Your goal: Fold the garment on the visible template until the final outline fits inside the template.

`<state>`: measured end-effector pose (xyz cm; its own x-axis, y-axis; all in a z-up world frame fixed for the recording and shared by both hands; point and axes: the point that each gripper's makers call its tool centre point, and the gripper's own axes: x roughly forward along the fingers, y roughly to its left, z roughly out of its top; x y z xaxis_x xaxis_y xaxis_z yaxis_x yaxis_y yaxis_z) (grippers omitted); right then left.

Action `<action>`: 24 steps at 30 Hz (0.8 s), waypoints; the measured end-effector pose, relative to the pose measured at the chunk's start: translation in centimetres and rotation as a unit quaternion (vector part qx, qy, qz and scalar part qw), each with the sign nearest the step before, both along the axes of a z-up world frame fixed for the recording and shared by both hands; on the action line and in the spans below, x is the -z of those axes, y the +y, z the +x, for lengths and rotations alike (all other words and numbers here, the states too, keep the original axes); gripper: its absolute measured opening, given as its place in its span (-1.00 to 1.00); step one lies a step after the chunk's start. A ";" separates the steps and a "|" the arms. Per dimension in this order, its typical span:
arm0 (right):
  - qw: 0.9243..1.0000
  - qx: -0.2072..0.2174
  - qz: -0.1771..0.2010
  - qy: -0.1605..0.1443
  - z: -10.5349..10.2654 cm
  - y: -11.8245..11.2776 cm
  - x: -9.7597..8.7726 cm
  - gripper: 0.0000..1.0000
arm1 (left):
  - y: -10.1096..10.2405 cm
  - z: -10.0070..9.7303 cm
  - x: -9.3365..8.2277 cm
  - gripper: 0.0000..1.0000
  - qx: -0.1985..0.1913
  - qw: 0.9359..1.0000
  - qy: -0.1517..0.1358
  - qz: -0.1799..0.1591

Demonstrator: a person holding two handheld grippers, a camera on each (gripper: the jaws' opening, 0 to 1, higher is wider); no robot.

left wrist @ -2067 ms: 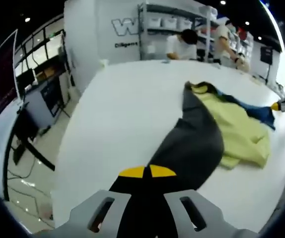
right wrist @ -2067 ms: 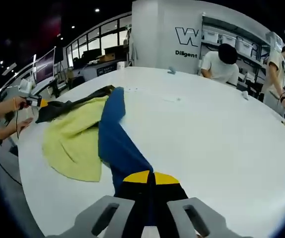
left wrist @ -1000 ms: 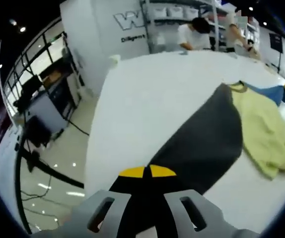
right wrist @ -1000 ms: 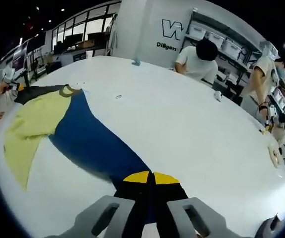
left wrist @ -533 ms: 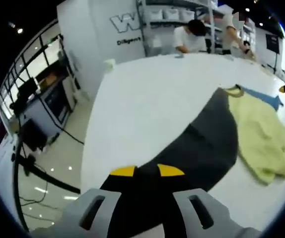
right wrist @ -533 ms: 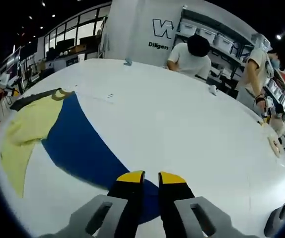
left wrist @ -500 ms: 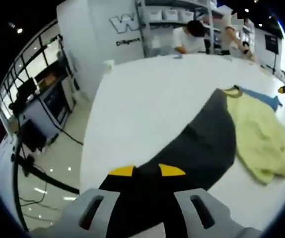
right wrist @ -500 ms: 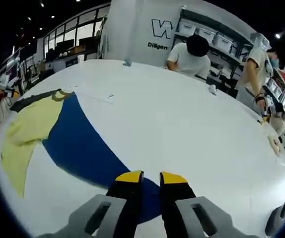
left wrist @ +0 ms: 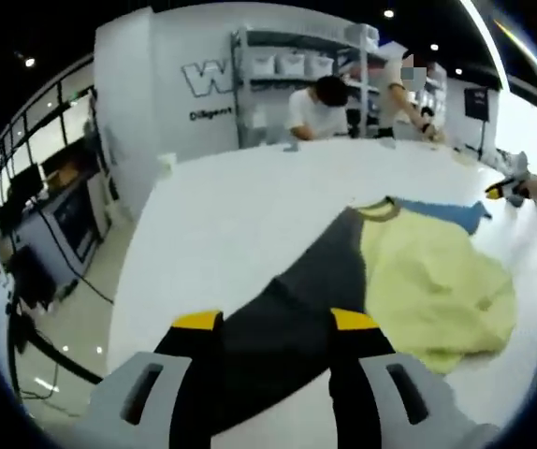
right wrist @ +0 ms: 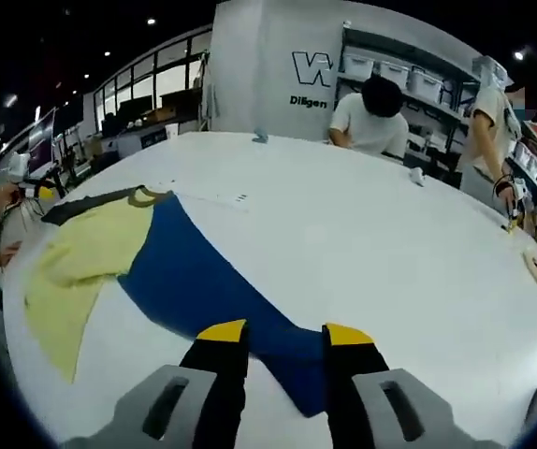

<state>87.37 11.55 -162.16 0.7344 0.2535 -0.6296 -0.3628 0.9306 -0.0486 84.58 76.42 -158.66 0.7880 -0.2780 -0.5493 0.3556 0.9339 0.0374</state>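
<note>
The garment lies spread on the white table [left wrist: 240, 215]: a pale yellow body [left wrist: 428, 281], a dark grey sleeve [left wrist: 287, 309] and a blue sleeve [left wrist: 437, 213]. My left gripper [left wrist: 276, 323] is open, and the grey sleeve's end lies flat on the table between its jaws. The right gripper [left wrist: 507, 187] shows small at the far right edge. In the right gripper view, my right gripper [right wrist: 284, 333] is open over the end of the blue sleeve [right wrist: 212, 281]. The yellow body [right wrist: 91, 253] and grey sleeve [right wrist: 81, 206] lie beyond, with the left gripper [right wrist: 44, 194] far left.
Two people [right wrist: 371, 117] stand at the table's far edge, in front of shelves with white bins [left wrist: 287, 65]. Small objects [right wrist: 535, 264] lie near the table's right edge. The table's left edge drops to a floor with desks and cables [left wrist: 35, 281].
Both grippers have gone from shut on the sleeve ends to open, letting them go. The sleeves now lie stretched out flat to either side of the yellow body.
</note>
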 end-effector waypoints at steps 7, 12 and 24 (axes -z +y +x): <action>0.999 -0.031 0.019 0.001 -2.1 3.3 0.3 -0.42 | -1.9 -2.4 0.6 -0.03 0.005 1.000 0.013 0.003; 0.999 -0.045 0.013 -0.003 -3.2 4.8 0.1 -0.36 | -3.1 -4.8 0.8 0.05 -0.010 1.000 0.013 -0.010; 0.997 -0.056 0.041 -0.042 -5.1 7.3 -1.1 0.01 | -6.1 -7.2 2.1 0.26 -0.024 0.999 0.014 -0.045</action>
<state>82.27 18.86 -161.04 0.7478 0.3851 -0.5407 -0.4631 0.8862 -0.0093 77.40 70.34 -160.75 0.7866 -0.2898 -0.5452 0.3105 0.9489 -0.0564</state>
